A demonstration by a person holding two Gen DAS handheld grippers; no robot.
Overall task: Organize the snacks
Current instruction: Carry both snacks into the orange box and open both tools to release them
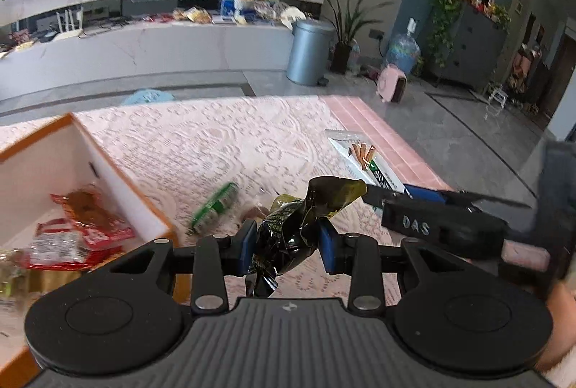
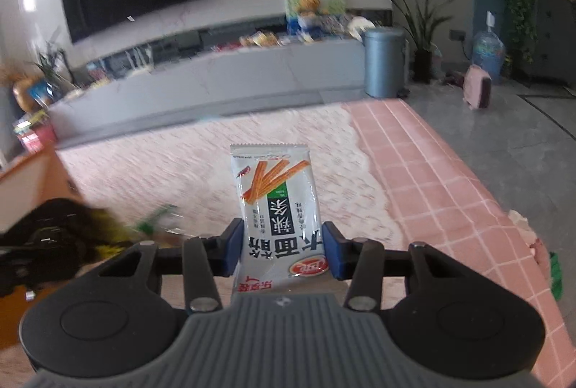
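My left gripper (image 1: 287, 246) is shut on a dark green crinkled snack packet (image 1: 306, 219) and holds it above the pink tablecloth, just right of a white box with orange rim (image 1: 118, 172). The box holds red snack packets (image 1: 82, 226). My right gripper (image 2: 280, 249) is shut on a white spicy-stick snack packet (image 2: 277, 197), held upright over the table; the packet also shows in the left wrist view (image 1: 363, 157), to the right of my left gripper. A green packet (image 1: 216, 206) and a brown snack (image 1: 255, 211) lie on the cloth.
The table has a pink lace cloth (image 1: 216, 143) over a pink checked one (image 2: 432, 179). Its right edge drops to a grey floor. Beyond stand a TV bench (image 1: 144, 46), a grey bin (image 1: 309, 51) and plants.
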